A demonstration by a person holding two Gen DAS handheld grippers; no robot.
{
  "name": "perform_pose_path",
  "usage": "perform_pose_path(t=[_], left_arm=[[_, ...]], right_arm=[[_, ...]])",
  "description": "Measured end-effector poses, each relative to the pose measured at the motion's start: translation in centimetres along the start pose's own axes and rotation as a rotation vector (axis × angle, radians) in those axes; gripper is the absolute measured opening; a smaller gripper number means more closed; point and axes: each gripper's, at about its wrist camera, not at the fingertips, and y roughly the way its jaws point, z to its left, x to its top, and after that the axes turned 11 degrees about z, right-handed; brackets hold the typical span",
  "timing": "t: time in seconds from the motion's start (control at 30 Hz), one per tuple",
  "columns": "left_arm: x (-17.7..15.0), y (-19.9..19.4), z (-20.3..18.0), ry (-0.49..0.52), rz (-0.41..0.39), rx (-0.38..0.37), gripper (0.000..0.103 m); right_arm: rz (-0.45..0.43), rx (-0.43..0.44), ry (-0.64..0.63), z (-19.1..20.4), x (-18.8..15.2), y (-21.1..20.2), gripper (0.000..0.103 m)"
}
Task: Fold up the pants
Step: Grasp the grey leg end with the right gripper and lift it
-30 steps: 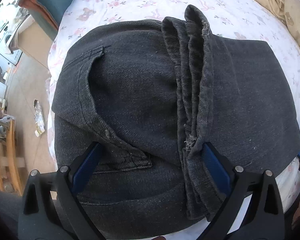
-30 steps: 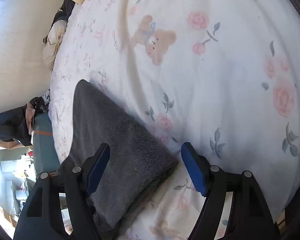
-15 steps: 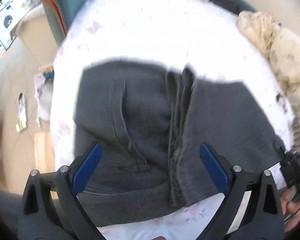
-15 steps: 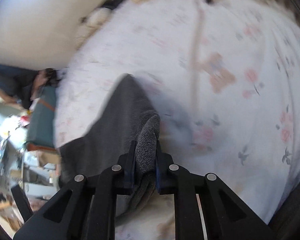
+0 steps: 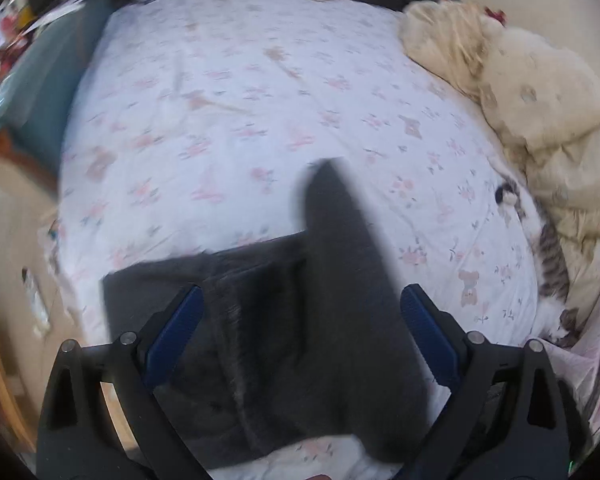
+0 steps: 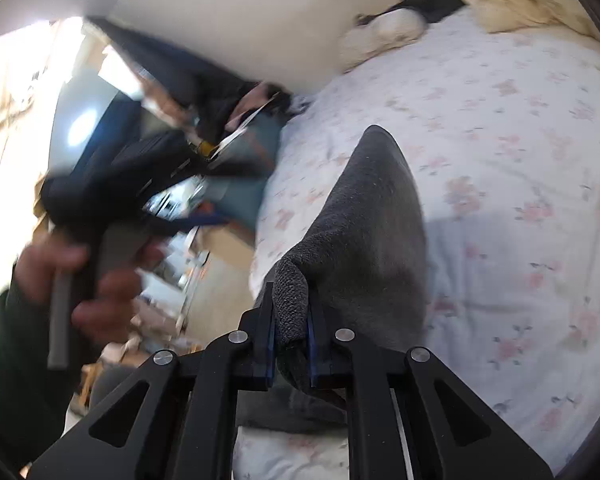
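Pants (image 5: 260,320) of dark grey denim lie at the near edge of the bed (image 5: 228,92), already doubled into a squat, thick packet, so the folding looks well advanced; what seems left is one more turn-over and a flattening. The right gripper (image 6: 291,344) has its jaws pinched almost together on a rolled edge of the cloth, whose coarse twill weave shows plainly between the blue pads, and that end stands up off the bed as a stiff, tapering flap. The left gripper (image 5: 298,320) hangs above the packet with its jaws spread wide and nothing in them, the fabric well below its fingers. A raised seam runs lengthwise down the packet, pale and slightly frayed. The sheet underneath is thin white cotton printed with small pink flowers and bears, lightly creased. On the far right a cream quilt (image 5: 540,92) is heaped up, soft and puffy, with a striped cat (image 5: 552,256) beside it.
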Motion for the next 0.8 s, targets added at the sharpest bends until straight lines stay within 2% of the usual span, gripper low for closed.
perform_pose_path(t=[0.07,0.13,0.17,0.2,0.3,0.4,0.5,0.57,0.67,0.77,0.8], left_arm=[[1.0,2.0,-0.9,0.02,0.047,-0.019,0.091],[1.6,3.6,-0.7,0.01,0.099,-0.031,0.067],[1.8,4.1,-0.4,-0.003,0.115,-0.038,0.061],[1.7,4.2,0.0,-0.015,0.12,-0.046,0.041],[1.2,3.5,0.5,0.002,0.116,-0.033,0.008],[0.0,0.9,1.1,0.041,0.072,-0.04,0.007],[-1.6,-1.5,2.6,0.076,0.038,0.002,0.006],[-2.6,-2.5,4.3,0.073,0.019,0.033,0.006],[-4.3,-3.3,8.2,0.019,0.016,0.028,0.006],[-6.1,-2.9,11.2,0.025,0.027,0.081,0.006],[-6.5,-2.6,12.6,0.015,0.034,0.1,0.006]], right_arm=[[0.022,0.006,-0.027,0.3,-0.2,0.6,0.012],[0.039,0.007,-0.056,0.6,-0.2,1.0,0.012],[0.038,0.01,-0.062,0.7,-0.4,0.7,0.012],[0.042,0.018,-0.065,0.7,-0.3,0.7,0.013],[0.046,0.032,-0.083,1.0,-0.3,0.9,0.013],[0.057,0.062,-0.127,2.4,-0.6,0.8,0.013],[0.089,0.106,-0.174,4.3,-1.1,1.2,0.013],[0.105,0.094,-0.175,5.8,-1.6,2.2,0.013],[0.129,0.053,-0.169,8.0,-2.5,3.7,0.017],[0.218,0.079,-0.225,10.1,-3.6,5.1,0.033],[0.25,0.099,-0.243,10.4,-3.9,5.3,0.047]])
